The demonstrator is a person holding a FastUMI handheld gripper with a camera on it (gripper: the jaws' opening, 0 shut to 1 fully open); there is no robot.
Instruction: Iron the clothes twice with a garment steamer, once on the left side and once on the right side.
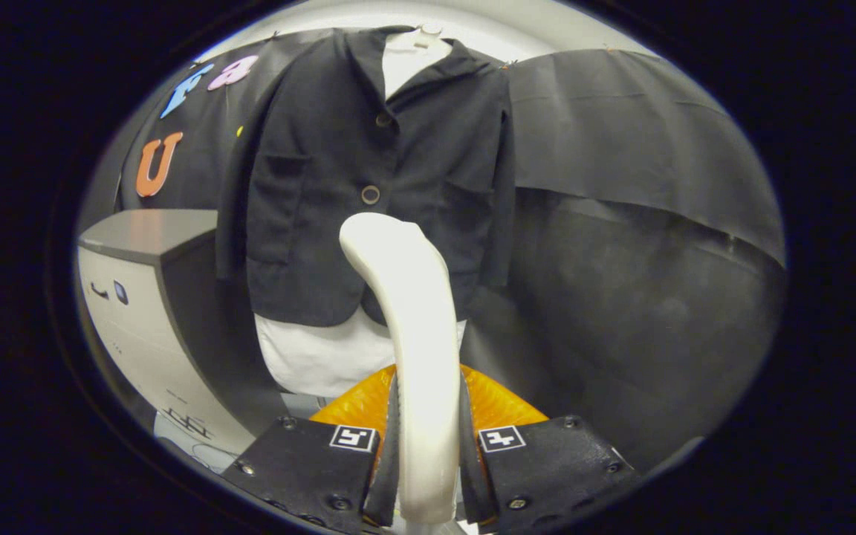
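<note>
A dark buttoned jacket [368, 186] hangs on a white mannequin torso [316, 357] straight ahead of me. My gripper [426, 438] is shut on the white handle of the garment steamer [413, 312], both fingers pressing its sides. The handle rises between the fingers and curves forward, its top end reaching up to the jacket's lower button area, still apart from the cloth as far as I can tell. The steamer's head is hidden behind the handle.
A white and grey cabinet-like machine [146, 282] stands to the left of the mannequin. Black cloth [636, 186] covers the wall to the right of the jacket.
</note>
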